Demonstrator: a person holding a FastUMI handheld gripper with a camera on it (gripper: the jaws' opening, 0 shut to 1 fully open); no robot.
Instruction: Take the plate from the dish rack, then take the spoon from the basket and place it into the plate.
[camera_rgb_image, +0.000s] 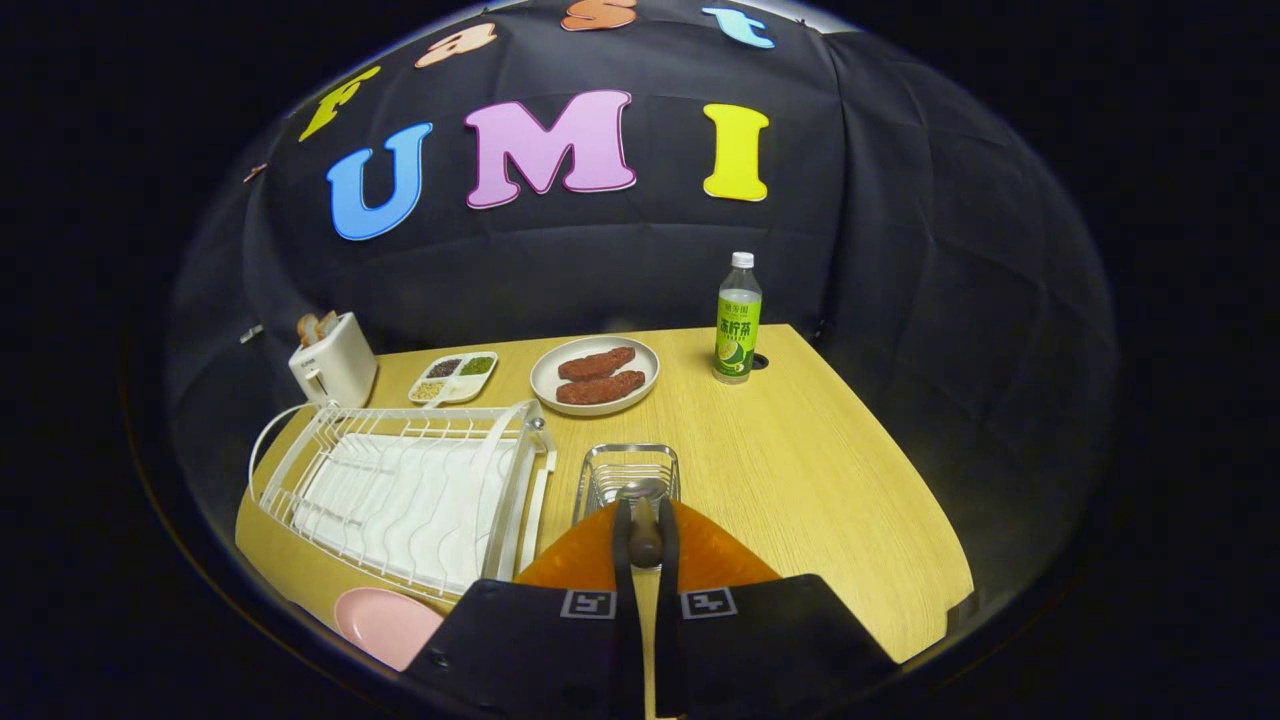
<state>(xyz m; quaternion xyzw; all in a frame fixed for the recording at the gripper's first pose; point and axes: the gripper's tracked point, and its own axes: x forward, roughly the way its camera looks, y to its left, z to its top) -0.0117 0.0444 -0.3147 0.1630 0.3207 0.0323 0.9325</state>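
Note:
My gripper (645, 522) is shut on the brown handle of a spoon (645, 545). The spoon's metal bowl points ahead, over the near edge of the wire basket (628, 468). An orange plate (720, 555) lies on the table just under and around the fingers, on the near side of the basket. To the left stands the white dish rack (400, 490), with no dishes in its slots.
A pink plate (385, 622) lies at the table's near edge below the rack. Farther back are a white toaster (333, 365) with bread, a divided tray (455, 378), a white plate with two brown pieces (640, 362) and a green bottle (738, 320). Bare wood (820, 480) lies to the right.

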